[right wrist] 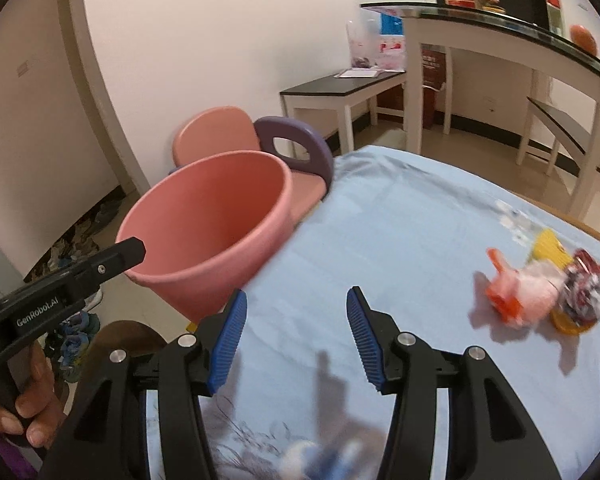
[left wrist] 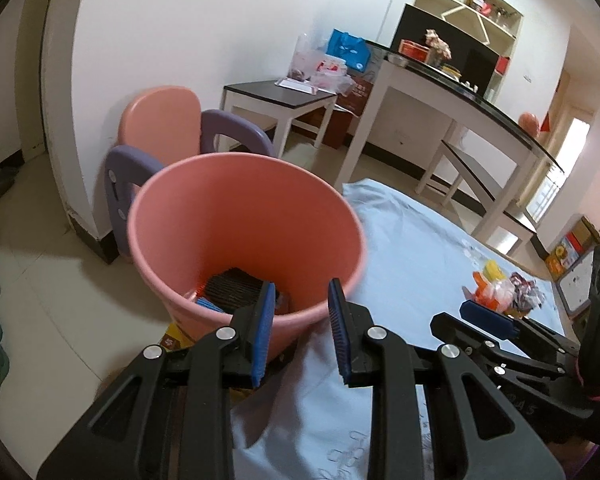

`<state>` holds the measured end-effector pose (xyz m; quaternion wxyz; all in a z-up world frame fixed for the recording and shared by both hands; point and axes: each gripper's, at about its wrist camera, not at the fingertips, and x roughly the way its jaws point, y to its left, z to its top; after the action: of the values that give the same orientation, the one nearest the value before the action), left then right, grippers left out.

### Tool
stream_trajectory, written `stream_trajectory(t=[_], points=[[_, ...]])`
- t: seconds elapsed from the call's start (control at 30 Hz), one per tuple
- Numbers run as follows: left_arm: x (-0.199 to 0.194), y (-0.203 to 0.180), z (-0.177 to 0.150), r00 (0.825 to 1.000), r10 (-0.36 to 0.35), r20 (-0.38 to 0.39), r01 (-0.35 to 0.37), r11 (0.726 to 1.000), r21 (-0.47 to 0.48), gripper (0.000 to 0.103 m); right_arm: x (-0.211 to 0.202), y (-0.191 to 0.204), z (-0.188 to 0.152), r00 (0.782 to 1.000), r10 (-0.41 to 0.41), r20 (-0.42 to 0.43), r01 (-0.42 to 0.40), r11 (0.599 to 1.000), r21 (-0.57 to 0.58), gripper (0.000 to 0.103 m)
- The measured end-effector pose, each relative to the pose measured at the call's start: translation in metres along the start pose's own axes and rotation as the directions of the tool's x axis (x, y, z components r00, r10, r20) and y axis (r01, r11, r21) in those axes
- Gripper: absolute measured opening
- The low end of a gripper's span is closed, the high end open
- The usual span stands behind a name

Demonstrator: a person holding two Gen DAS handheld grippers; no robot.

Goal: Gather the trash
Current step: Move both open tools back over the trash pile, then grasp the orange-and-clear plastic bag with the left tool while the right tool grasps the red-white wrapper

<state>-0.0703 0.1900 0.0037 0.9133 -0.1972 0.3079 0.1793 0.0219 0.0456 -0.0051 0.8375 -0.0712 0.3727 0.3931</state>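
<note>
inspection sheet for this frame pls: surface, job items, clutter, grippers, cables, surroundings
Surface: light blue cloth over the table, printed pattern near its front edge.
Job's things: pink bin at the table's edge, some trash inside; trash pile of wrappers on the cloth, far right.
Clutter: nothing seen besides the pile.
Grippers: left gripper open, empty, at the bin; right gripper open, empty, over the cloth.
Cables: nothing seen.
Surroundings: pink and purple chair behind the bin, white tables, shelves.

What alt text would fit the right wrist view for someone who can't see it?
The right gripper, jaws open and empty, points over a light blue tablecloth toward a blurred pile of crumpled wrappers at right. A pink plastic bucket stands at the table's left edge, the left gripper beside its rim.
</note>
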Motion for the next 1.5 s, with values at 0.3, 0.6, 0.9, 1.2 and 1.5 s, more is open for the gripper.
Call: stream_trajectory(t=[0.3, 0.6, 0.9, 1.2, 1.5], points=[[0.008, -0.032, -0.008, 0.999, -0.032, -0.044, 0.034, 0.998, 0.052, 0.027, -0.029, -0.041, -0.021, 0.996, -0.084, 0.013, 0.084, 0.996, 0.043, 0.051], [0.02, -0.077, -0.014, 0.99, -0.11, -0.085, 0.12, 0.985, 0.121, 0.027, -0.068, -0.103, -0.045, 0.973, -0.229, 0.028, 0.222, 0.961, 0.168, 0.051], [0.041, -0.137, -0.016, 0.963, -0.23, -0.14, 0.253, 0.95, 0.184, 0.027, -0.099, -0.151, -0.066, 0.955, -0.295, 0.027, 0.275, 0.919, 0.282, 0.051], [0.087, -0.184, -0.007, 0.935, -0.299, -0.19, 0.33, 0.93, 0.161, 0.027, -0.105, -0.172, -0.07, 0.955, -0.295, 0.032, 0.266, 0.899, 0.347, 0.051], [0.141, -0.196, -0.001, 0.916, -0.309, -0.255, 0.338, 0.938, 0.079, 0.027, -0.103, -0.185, -0.073, 0.966, -0.259, 0.023, 0.23, 0.892, 0.39, 0.051]])
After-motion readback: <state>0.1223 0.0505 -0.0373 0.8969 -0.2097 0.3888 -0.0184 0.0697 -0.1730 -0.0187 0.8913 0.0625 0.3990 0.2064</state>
